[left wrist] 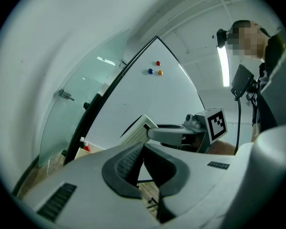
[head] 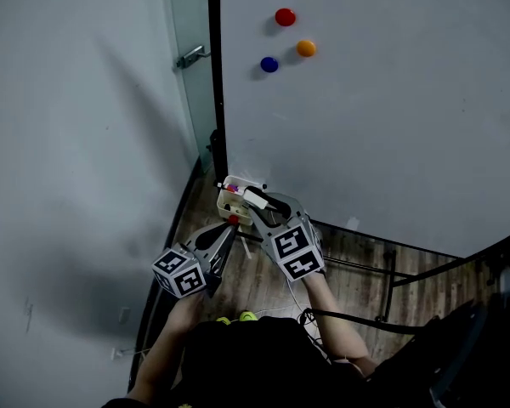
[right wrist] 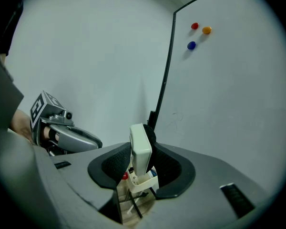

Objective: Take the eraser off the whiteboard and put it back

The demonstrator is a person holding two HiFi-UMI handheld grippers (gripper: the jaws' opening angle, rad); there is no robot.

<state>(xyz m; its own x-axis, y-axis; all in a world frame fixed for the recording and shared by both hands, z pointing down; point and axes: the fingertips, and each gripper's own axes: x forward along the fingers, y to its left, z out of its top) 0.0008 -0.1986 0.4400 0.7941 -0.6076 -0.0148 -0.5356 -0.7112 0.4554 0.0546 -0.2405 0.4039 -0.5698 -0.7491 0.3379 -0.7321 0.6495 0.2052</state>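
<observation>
Eraser (right wrist: 140,149) is off the whiteboard (head: 391,126), clamped upright in the right hand-held gripper (right wrist: 142,162) near the board's lower left corner. Left hand-held gripper (left wrist: 142,152) clenched, empty. Put-back step next, I judge: press eraser flat on board, release.

Wall (head: 76,143) at left: plain pale grey, unmarked. Adjoining it, a greenish glass panel (head: 185,15) fitted with a metal handle (head: 192,55). Floor (head: 357,257): brown wood planks, dimly lit. The whiteboard (head: 382,126) stands just beside the glass panel on a black frame. Ceiling (left wrist: 200,37): white, with one tube light (left wrist: 223,66) lit.
</observation>
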